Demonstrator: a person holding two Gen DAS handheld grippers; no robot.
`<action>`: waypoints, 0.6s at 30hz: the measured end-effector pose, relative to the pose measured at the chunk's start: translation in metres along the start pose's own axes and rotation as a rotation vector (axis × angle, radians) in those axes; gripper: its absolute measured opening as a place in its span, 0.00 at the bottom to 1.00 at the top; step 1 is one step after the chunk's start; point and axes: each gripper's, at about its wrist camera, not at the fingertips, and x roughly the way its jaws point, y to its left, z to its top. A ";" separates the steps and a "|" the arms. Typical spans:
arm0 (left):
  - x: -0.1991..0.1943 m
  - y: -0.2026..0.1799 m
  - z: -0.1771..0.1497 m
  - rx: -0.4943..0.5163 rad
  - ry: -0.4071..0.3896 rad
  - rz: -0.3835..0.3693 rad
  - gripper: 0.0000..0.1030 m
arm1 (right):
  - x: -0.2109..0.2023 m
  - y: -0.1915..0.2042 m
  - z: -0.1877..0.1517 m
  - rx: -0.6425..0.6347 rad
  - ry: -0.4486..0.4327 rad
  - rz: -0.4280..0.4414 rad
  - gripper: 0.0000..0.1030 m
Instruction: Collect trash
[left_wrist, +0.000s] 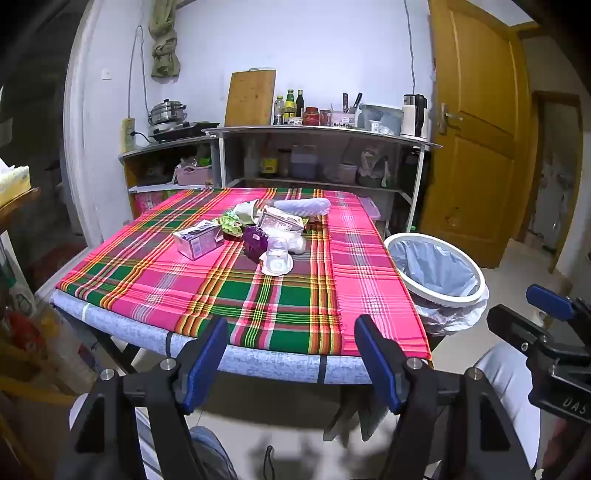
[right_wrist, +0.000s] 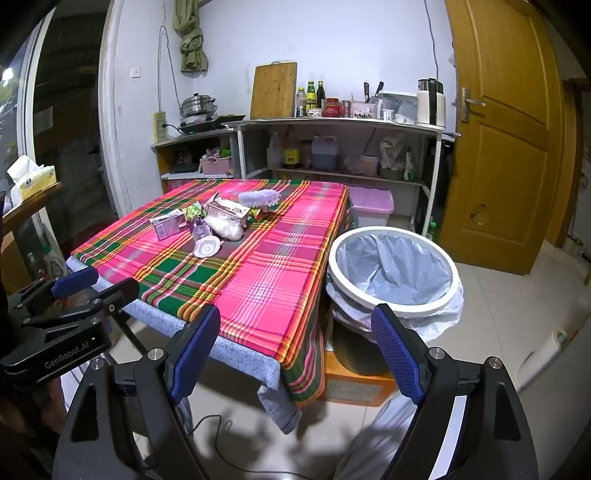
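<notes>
A heap of trash lies mid-table on the plaid cloth (left_wrist: 280, 302): a small carton (left_wrist: 197, 240) (right_wrist: 168, 226), a second carton (left_wrist: 279, 221) (right_wrist: 227, 211), a purple wrapper (left_wrist: 255, 240), a clear plastic cup (left_wrist: 277, 249) (right_wrist: 202, 232) on a white lid (left_wrist: 277, 264) (right_wrist: 207, 248), green wrappers (left_wrist: 231, 223) and a white bumpy sleeve (left_wrist: 303, 206) (right_wrist: 258, 197). A lined bin with a white rim (left_wrist: 436, 269) (right_wrist: 393, 271) stands right of the table. My left gripper (left_wrist: 291, 332) hangs open before the table's near edge, nothing between its fingers. My right gripper (right_wrist: 299, 325) is open too, over the table's near right corner, beside the bin.
A shelf unit (left_wrist: 317, 158) with bottles, a kettle and a cutting board stands behind the table. An orange door (right_wrist: 506, 140) is at the right. A pink lidded box (right_wrist: 371, 206) sits on the floor by the shelf. A tissue box (right_wrist: 33, 181) rests on a wooden stand at left.
</notes>
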 end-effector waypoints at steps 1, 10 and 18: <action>0.000 0.000 0.000 0.003 0.000 0.003 0.68 | 0.000 0.000 0.000 0.001 0.001 0.000 0.81; 0.000 0.000 0.000 0.004 -0.003 0.002 0.68 | 0.000 0.000 0.000 0.002 0.002 0.001 0.81; 0.000 0.000 0.000 0.004 -0.001 0.002 0.68 | 0.000 0.000 0.000 0.002 0.001 0.000 0.81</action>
